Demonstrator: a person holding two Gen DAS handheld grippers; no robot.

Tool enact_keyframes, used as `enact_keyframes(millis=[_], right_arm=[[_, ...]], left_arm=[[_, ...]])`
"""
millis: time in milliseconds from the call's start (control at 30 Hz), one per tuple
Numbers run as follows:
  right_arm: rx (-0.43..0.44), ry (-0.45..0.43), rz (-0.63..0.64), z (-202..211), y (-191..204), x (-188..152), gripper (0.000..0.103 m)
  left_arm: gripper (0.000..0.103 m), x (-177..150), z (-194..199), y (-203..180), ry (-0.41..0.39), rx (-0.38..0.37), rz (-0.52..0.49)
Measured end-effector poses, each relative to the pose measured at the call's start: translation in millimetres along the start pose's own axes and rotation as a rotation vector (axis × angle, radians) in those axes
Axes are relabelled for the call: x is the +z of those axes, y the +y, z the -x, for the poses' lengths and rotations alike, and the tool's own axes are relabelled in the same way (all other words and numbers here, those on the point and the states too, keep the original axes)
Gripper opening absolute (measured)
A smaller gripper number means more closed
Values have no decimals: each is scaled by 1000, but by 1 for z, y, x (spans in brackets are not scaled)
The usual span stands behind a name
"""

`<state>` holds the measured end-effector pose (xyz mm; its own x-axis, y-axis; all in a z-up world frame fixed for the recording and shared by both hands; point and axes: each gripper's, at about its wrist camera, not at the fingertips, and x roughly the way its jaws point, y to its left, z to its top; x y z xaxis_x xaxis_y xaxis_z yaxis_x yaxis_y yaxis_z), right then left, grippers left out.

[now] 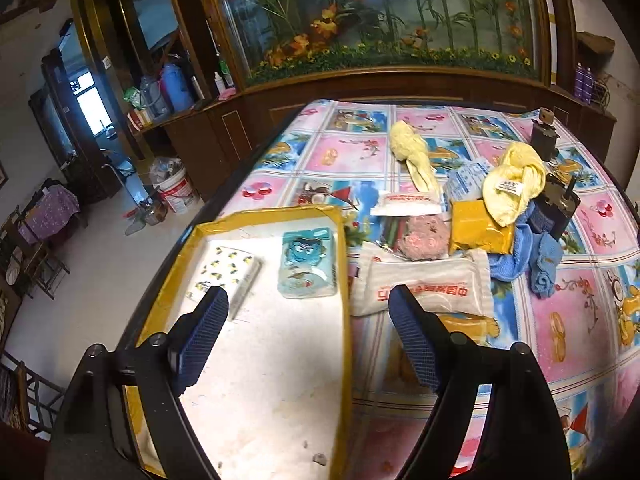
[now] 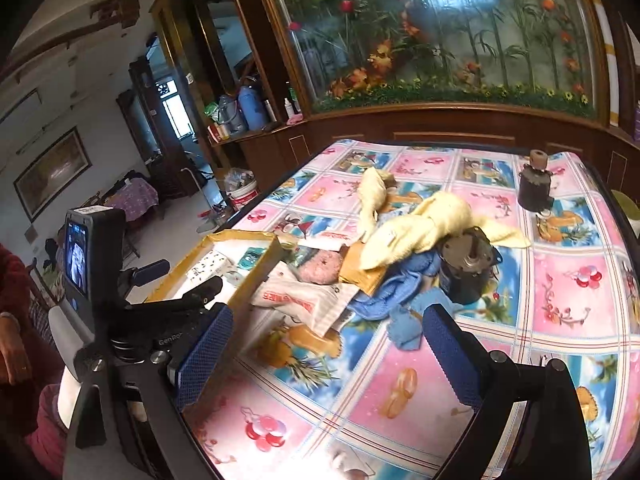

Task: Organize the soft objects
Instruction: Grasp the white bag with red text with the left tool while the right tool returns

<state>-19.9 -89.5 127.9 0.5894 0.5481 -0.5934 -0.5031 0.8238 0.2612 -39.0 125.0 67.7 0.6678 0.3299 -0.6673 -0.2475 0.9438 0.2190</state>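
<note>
Low in both frames, left hand-held gripper (image 1: 308,312) and right hand-held gripper (image 2: 328,332) gaping wide, empty. Mid-frame on counter (image 2: 400,400): pale yellow terry towel (image 2: 420,226), blue microfibre cloth (image 2: 384,292); blue tissue pack (image 1: 307,264) inside yellow-rimmed cardboard tray (image 1: 344,320), lower left.

Two tissue packs (image 1: 308,264) flat in the yellow-rimmed tray (image 1: 344,320); beside it, heaped towels (image 1: 512,184), perhaps packets.
</note>
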Motion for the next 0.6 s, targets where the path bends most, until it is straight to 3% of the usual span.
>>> enact_keyframes(millis=[67, 133, 200, 267, 333, 367, 467, 600], right_arm=[[-14, 5, -19, -5, -5, 5, 97], [10, 7, -57, -10, 1, 36, 92], [165, -47, -55, 4, 26, 75, 92], [338, -105, 38, 30, 67, 102, 91], [384, -172, 145, 55, 92, 105, 95], [373, -216, 181, 67, 96, 99, 102], [290, -264, 138, 70, 69, 73, 103], [-45, -179, 40, 27, -4, 38, 103]], left_arm=[[83, 2, -2, 1, 14, -22, 16], [83, 7, -9, 9, 32, -22, 55], [83, 13, -14, 27, 57, -11, 145], [83, 15, -11, 51, 64, -28, 253], [83, 13, -6, 65, 54, -14, 291], [83, 13, -3, 69, 49, -10, 290], [83, 13, 0, 64, 35, -69, 283], [83, 20, -11, 17, 55, -202, 176]])
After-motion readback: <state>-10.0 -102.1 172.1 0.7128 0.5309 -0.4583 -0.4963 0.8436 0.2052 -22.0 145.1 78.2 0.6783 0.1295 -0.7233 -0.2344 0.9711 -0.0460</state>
